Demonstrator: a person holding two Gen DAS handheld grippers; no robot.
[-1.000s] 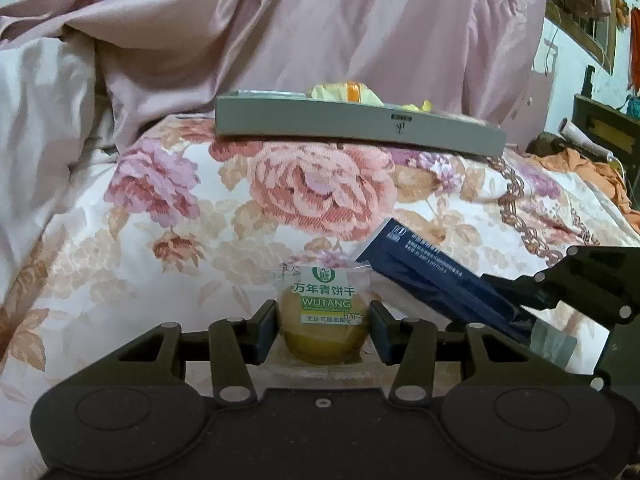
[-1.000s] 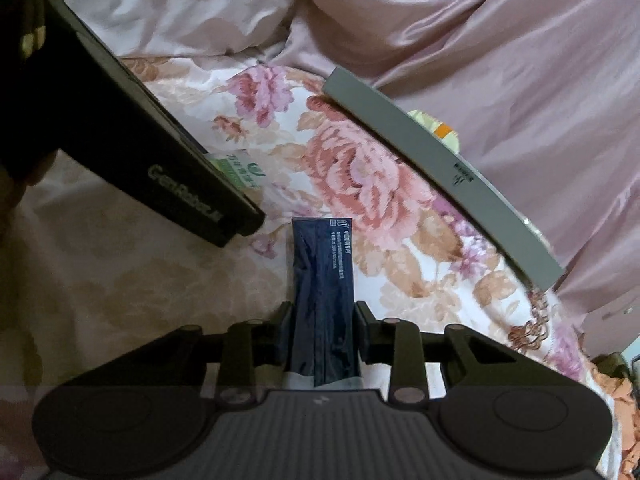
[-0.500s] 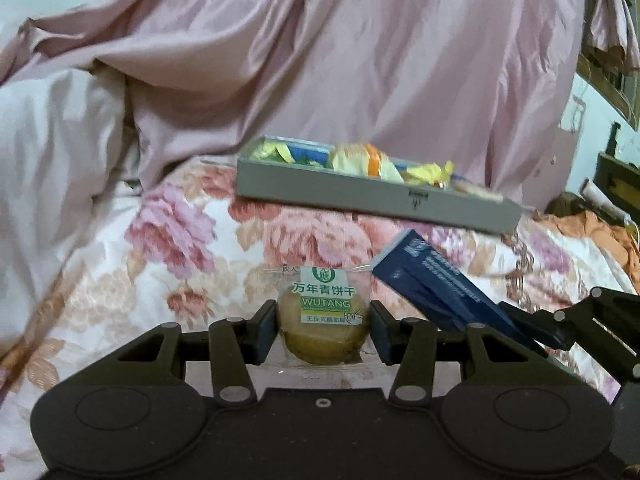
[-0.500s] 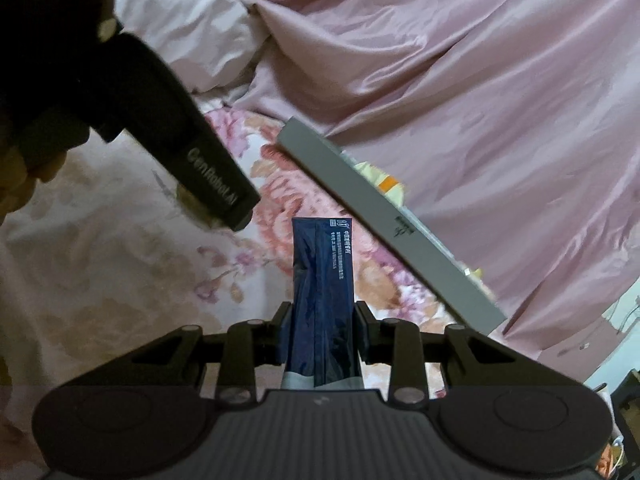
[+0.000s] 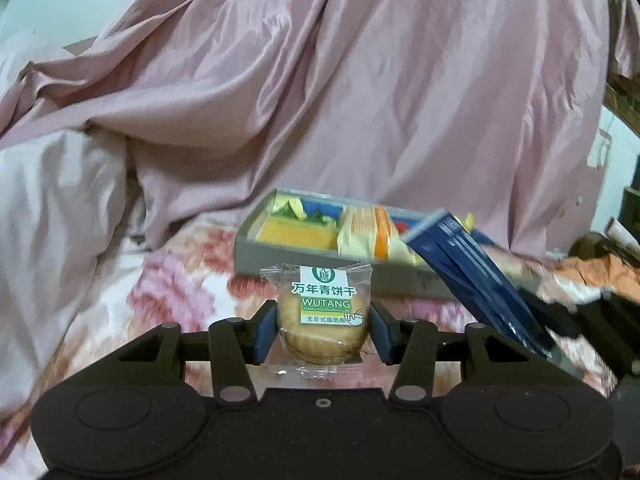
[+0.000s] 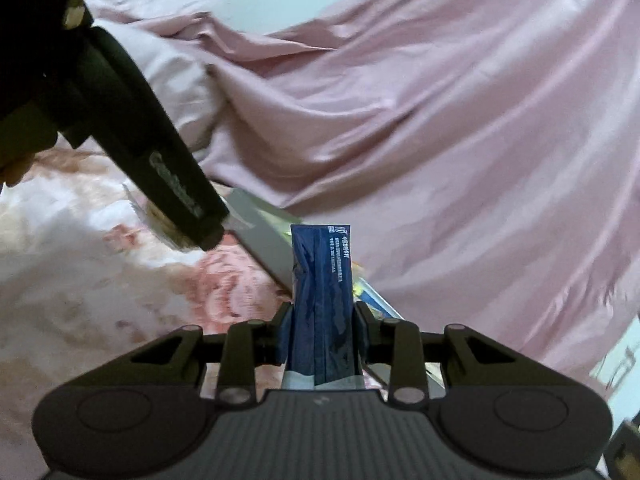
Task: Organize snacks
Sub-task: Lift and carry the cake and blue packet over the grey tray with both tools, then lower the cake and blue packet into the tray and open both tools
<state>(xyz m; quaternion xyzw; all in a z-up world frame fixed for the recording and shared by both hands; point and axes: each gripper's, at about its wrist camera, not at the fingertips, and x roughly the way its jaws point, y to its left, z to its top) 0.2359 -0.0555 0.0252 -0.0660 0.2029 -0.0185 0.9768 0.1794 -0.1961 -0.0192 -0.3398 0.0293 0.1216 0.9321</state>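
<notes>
My left gripper (image 5: 323, 330) is shut on a wrapped round biscuit (image 5: 323, 320) with a green and white label, held above the floral bedspread (image 5: 172, 296). My right gripper (image 6: 322, 336) is shut on a dark blue snack packet (image 6: 322, 300), which also shows in the left wrist view (image 5: 476, 280), tilted over the right part of the grey tray (image 5: 280, 258). The tray holds several yellow, orange and blue snack packs (image 5: 360, 228). The left gripper's body (image 6: 160, 168) shows in the right wrist view, near the tray's end (image 6: 260, 236).
A pink satin sheet (image 5: 360, 100) is heaped behind the tray. A white pillow (image 5: 52, 208) lies at the left. Orange cloth and dark furniture (image 5: 600, 268) sit at the far right edge.
Both grippers have risen and moved toward the tray with their snacks. The tray's contents now show from above, and the blue packet overlaps the tray's right part.
</notes>
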